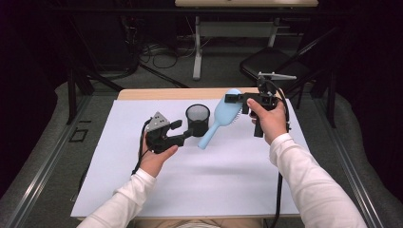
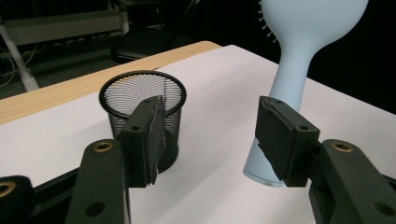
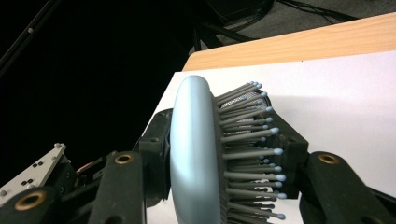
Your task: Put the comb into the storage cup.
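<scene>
Right gripper [image 1: 236, 98] clamped on light-blue plastic paddle hairbrush [image 1: 223, 114], left gripper [image 1: 183, 130] apart beside black wire-mesh cup [image 1: 197, 118]; steady cup, lower handle straight in.

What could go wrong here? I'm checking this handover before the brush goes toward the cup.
The right gripper clamps the blue hairbrush across its bristles, a springy hold that might slip or twist. The handle hangs close to the mesh cup, which looks light and could tip. The left gripper is open beside both and might knock either.
</scene>
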